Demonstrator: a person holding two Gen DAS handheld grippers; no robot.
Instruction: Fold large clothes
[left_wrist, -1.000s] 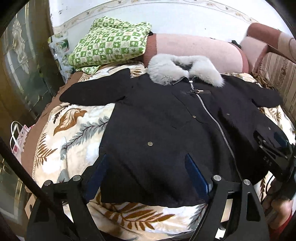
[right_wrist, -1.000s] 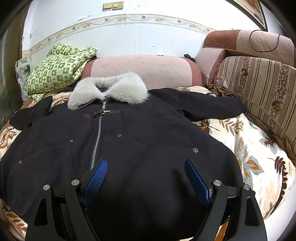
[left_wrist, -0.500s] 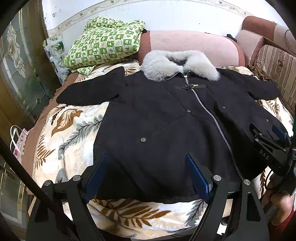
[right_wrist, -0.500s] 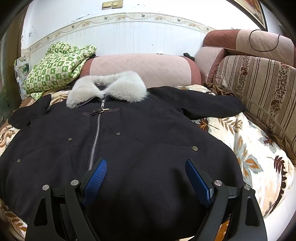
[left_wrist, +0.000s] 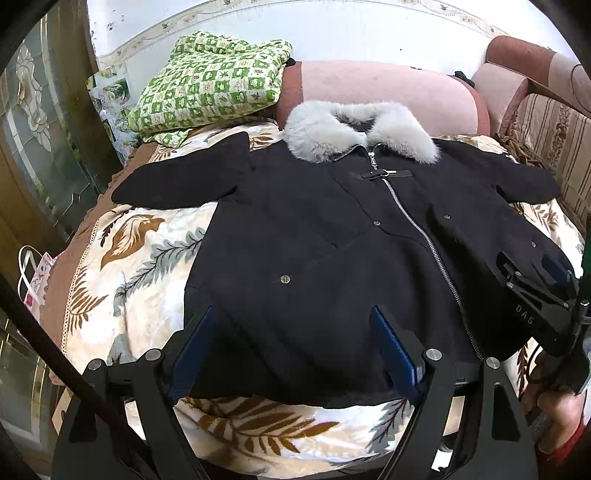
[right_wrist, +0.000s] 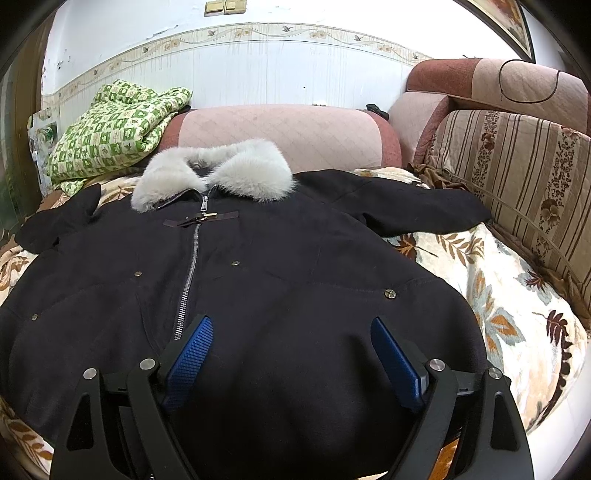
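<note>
Flat: black coat (left_wrist: 332, 251) lengthwise, fur collar (left_wrist: 358, 129) far, hem near claws.

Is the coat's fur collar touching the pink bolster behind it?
Cannot tell. In both wrist views the fur collar overlaps the pink bolster; neither shows contact or a gap plainly.

the only legible lettering is "das", in pale capitals on the black body of the right hand-held gripper (left_wrist: 554, 273), seen at about 4 o'clock in the left wrist view. nothing readable shows in the right wrist view.
</note>
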